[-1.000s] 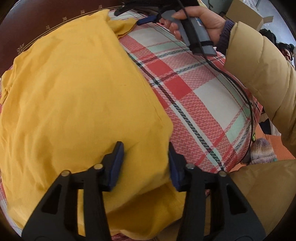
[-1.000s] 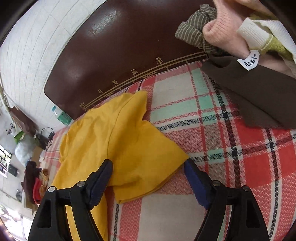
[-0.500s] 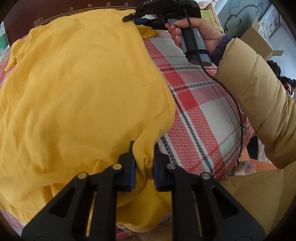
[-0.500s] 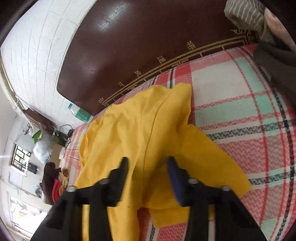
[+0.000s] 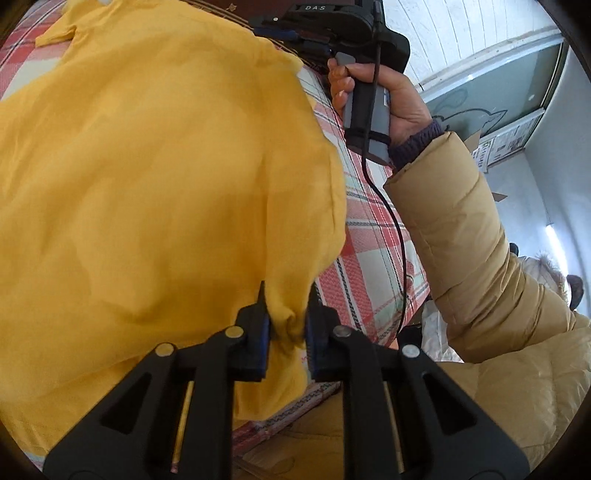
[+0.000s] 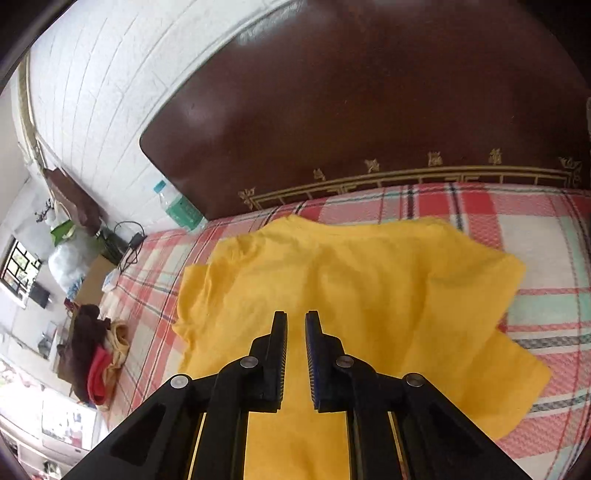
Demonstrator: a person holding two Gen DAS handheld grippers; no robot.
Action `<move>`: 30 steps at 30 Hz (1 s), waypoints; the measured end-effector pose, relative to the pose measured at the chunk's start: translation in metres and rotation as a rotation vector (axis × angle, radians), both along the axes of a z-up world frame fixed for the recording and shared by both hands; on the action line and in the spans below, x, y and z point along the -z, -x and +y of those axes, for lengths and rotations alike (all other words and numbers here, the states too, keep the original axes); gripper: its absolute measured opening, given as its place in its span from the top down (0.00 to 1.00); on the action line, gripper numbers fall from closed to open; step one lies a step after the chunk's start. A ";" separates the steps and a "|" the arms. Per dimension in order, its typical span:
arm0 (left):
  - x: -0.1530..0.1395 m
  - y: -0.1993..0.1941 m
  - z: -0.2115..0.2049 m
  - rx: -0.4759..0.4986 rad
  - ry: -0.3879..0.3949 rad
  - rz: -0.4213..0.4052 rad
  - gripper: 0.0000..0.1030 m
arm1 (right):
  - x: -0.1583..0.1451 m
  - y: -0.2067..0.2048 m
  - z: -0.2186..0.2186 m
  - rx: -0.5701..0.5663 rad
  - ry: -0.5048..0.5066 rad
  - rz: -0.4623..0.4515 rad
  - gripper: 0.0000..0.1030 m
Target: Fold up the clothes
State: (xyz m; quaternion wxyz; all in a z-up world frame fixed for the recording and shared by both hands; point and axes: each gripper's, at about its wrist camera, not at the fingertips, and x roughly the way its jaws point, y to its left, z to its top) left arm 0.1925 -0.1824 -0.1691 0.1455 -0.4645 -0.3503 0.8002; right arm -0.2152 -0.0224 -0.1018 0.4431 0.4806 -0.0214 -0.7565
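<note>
A yellow T-shirt (image 5: pixel 155 177) lies spread on the plaid bed cover (image 5: pixel 369 258). My left gripper (image 5: pixel 287 325) is shut on the shirt's near right edge, with a bunch of yellow cloth pinched between the blue pads. In the right wrist view the same yellow T-shirt (image 6: pixel 351 280) fills the middle. My right gripper (image 6: pixel 296 332) is shut on the shirt's cloth, which runs up between its nearly closed fingers. In the left wrist view the right gripper's body (image 5: pixel 332 26) sits at the shirt's far edge, held by a hand.
A dark brown headboard (image 6: pixel 369 110) stands behind the bed. A water bottle (image 6: pixel 181 210) stands at the bed's far left corner. A pile of clothes (image 6: pixel 92 350) lies on the floor at left. The person's tan jacket sleeve (image 5: pixel 461 240) crosses the right side.
Both grippers have closed on the yellow shirt, from wide open a second ago. The shirt's right side has been lifted and drawn leftward over itself.
</note>
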 end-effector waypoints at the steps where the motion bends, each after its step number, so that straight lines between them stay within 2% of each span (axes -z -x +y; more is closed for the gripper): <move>1: 0.003 -0.002 -0.002 -0.001 -0.001 -0.005 0.83 | 0.005 -0.002 -0.006 0.006 -0.028 -0.002 0.82; 2: 0.006 -0.003 -0.004 -0.002 -0.001 -0.010 0.83 | 0.007 -0.005 -0.005 0.014 -0.035 0.001 0.77; 4: 0.010 -0.004 -0.005 0.004 0.008 -0.016 0.83 | 0.006 -0.007 0.011 0.043 0.012 0.003 0.54; 5: 0.012 -0.004 -0.004 0.010 0.013 -0.018 0.83 | 0.002 -0.009 0.024 0.082 0.022 0.035 0.50; 6: 0.013 -0.002 -0.004 0.018 0.012 -0.018 0.83 | -0.002 -0.010 0.038 0.120 0.032 0.066 0.42; 7: 0.014 0.000 -0.003 0.027 0.012 -0.016 0.83 | -0.003 -0.010 0.053 0.160 0.038 0.087 0.29; 9: 0.016 0.003 -0.002 0.041 0.010 -0.013 0.83 | 0.004 -0.005 0.079 0.213 0.038 0.052 0.17; 10: 0.016 0.004 -0.002 0.047 0.008 -0.013 0.83 | 0.009 -0.002 0.088 0.224 0.033 0.019 0.17; 11: 0.017 0.005 -0.002 0.052 0.007 -0.013 0.83 | 0.014 0.001 0.096 0.234 0.027 -0.012 0.17; 14: 0.016 0.010 -0.002 0.060 0.002 -0.016 0.83 | 0.026 0.002 0.095 0.215 -0.001 -0.027 0.21; 17: 0.014 0.016 0.004 0.055 -0.013 -0.016 0.83 | 0.043 0.005 0.081 0.158 -0.019 -0.094 0.50; 18: 0.013 0.016 0.004 0.055 -0.019 -0.013 0.83 | 0.045 0.004 0.073 0.138 -0.051 -0.075 0.78; 19: 0.013 0.015 0.005 0.054 -0.025 -0.010 0.83 | 0.045 0.004 0.065 0.129 -0.082 -0.055 0.90; 21: 0.012 0.013 0.004 0.053 -0.039 -0.003 0.83 | 0.039 0.004 0.051 0.117 -0.084 -0.045 0.91; 24: 0.014 0.011 -0.008 0.045 -0.071 0.000 0.83 | 0.020 -0.002 0.023 0.086 -0.101 0.044 0.91; 28: 0.018 0.009 -0.012 0.031 -0.091 -0.011 0.83 | 0.017 -0.026 -0.039 -0.012 -0.264 0.188 0.89; 30: 0.021 0.008 -0.014 0.023 -0.101 -0.016 0.83 | 0.027 -0.033 -0.058 -0.058 -0.316 0.203 0.83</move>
